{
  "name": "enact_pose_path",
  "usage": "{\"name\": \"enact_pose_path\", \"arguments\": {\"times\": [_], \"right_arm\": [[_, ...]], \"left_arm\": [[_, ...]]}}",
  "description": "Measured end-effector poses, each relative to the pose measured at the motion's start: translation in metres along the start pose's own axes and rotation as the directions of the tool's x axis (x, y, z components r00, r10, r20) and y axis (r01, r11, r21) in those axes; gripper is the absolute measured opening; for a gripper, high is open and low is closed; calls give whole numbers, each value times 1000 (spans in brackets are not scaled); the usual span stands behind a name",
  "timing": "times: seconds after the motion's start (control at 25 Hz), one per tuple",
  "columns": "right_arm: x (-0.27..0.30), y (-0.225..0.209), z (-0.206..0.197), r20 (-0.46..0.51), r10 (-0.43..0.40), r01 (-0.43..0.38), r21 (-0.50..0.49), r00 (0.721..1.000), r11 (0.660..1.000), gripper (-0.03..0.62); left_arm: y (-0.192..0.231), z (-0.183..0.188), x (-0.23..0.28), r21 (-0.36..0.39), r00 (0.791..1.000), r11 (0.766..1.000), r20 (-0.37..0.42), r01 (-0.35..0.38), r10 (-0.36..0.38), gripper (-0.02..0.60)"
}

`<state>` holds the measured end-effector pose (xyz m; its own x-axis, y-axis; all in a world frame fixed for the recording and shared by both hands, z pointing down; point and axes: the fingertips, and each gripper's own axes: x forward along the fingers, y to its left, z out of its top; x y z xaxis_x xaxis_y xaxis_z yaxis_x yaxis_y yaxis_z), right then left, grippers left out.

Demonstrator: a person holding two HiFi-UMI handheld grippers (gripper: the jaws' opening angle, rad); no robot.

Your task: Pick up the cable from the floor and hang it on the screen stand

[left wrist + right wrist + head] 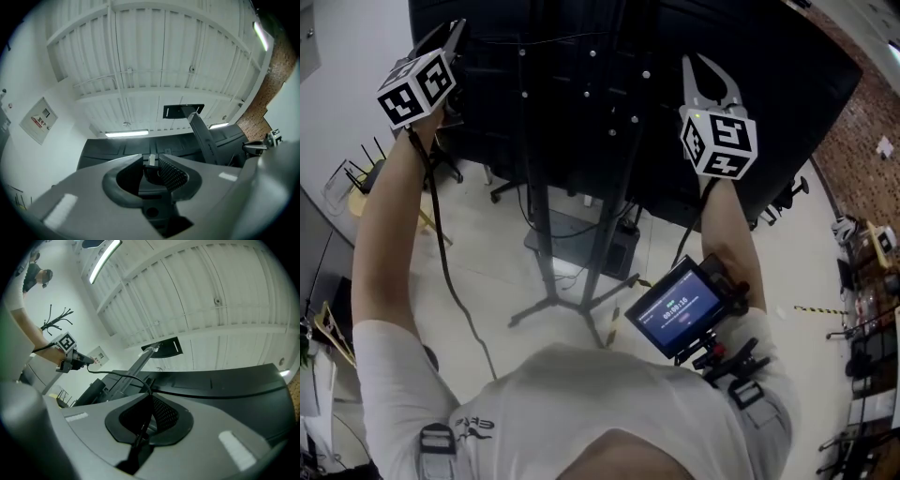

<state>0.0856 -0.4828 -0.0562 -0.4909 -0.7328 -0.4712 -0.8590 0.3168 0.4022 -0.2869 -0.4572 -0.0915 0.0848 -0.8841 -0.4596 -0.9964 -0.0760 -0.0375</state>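
Both arms are raised toward the black back of the screen (581,103), which is carried on the screen stand (536,234) standing on the pale floor (487,272). The cable (113,373) is off the floor: it is stretched through the air between the 2 claws, near the upper part of the screen. Whether it touches the screen or the stand cannot be told.

The left claw (151,157) is closed partway on the cable's plug (151,161), a small pale end piece clamped between the ribbed pads. The right claw (151,397) is narrowed almost fully, with the thin black cable pinched between its jaws. From there the cable is seen arching across to the left claw.

Black-and-white square markers are carried on each claw's cube, but no words. A small monitor (680,309) is mounted at the person's chest. A blue panel with a row of white digits is shown on it, too small to be read with certainty. A red-and-white notice (39,120) is fixed to the wall, and dark lettering (473,427) is printed on the white shirt. Neither can be read.
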Motion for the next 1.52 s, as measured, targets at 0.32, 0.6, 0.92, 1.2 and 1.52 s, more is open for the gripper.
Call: {"name": "enact_pose_path", "arguments": {"times": [0.32,0.6,0.92,1.2,1.52], "right_arm": [[17,6,-6,-81,-79,74,-66,994,995,30],[23,-2,-9,-160,-107,84,-144,981,986,32],[26,-5,-12,-240,-128,65,-257,962,964,34],[26,2,-14,-273,-161,46,-387,948,921,34],[37,1,-25,-314,-206,24,-499,927,866,34]], "left_arm": [[19,4,40,16,996,998,58,64,-65,103],[19,0,66,21,995,997,73,71,-72,103],[22,-19,88,34,997,998,49,58,-59,101],[22,-32,87,112,997,993,52,45,-51,100],[25,-31,91,170,996,985,89,-8,-7,101]]}}
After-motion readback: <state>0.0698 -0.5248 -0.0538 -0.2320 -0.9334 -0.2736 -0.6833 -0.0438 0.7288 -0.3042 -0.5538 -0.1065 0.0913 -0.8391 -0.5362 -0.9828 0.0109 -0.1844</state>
